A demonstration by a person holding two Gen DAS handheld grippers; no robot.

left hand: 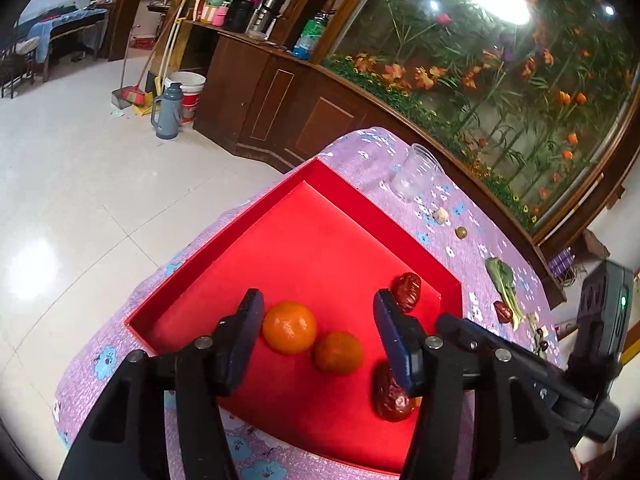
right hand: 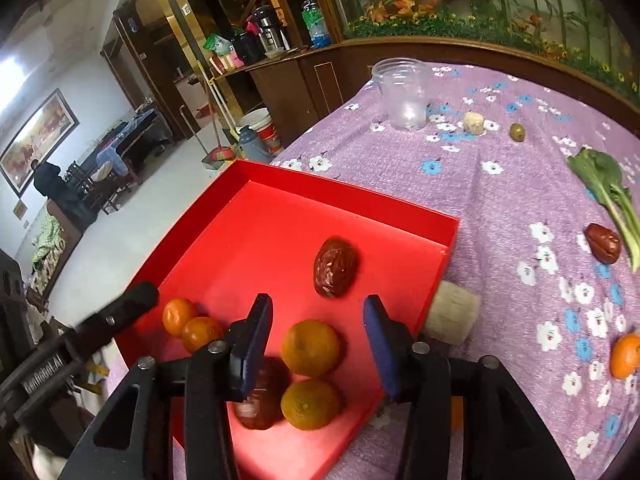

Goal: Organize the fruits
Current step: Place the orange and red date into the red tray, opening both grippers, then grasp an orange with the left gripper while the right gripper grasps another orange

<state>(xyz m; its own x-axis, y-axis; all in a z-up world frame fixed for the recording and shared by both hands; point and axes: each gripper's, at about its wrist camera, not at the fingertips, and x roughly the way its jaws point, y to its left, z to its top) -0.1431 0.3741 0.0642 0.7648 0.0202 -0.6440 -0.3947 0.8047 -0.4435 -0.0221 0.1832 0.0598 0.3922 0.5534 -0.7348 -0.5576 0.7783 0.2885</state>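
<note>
While both of your grippers hang over the red tray [right hand: 400, 208], neither has hold of anything. Your left gripper [left hand: 318, 334] is spread wide, and between its fingers two oranges lie on the tray floor: one orange [left hand: 289, 327] just beside the left finger [left hand: 244, 340], a second orange [left hand: 338, 353] touching it, nearer the right finger [left hand: 396, 344]. A date [left hand: 392, 394] lies partly under that right finger; another date [left hand: 408, 291] sits just past its tip, near the tray's far corner.

Your right gripper [right hand: 318, 346] is also wide open. Between its fingers you have an orange [right hand: 311, 348], and a fourth orange [right hand: 310, 404] lies closer to you, touching it. The near date [right hand: 262, 396] is partly hidden behind the left finger [right hand: 252, 352]; the far date [right hand: 335, 267] lies ahead of the tips, apart from them. Left of that finger, the first two oranges [right hand: 192, 326] sit by your other gripper's arm.

Outside the tray, to the right of your right gripper's fingers, the purple cloth [right hand: 500, 200] carries a loose orange [right hand: 624, 356], a third date [right hand: 603, 243] beside a green leaf [right hand: 600, 176], an olive-like fruit [right hand: 517, 132], a pale lump [right hand: 473, 123] and a clear cup [right hand: 402, 94]. A pale cylinder [right hand: 452, 316] touches the tray's right wall.
</note>
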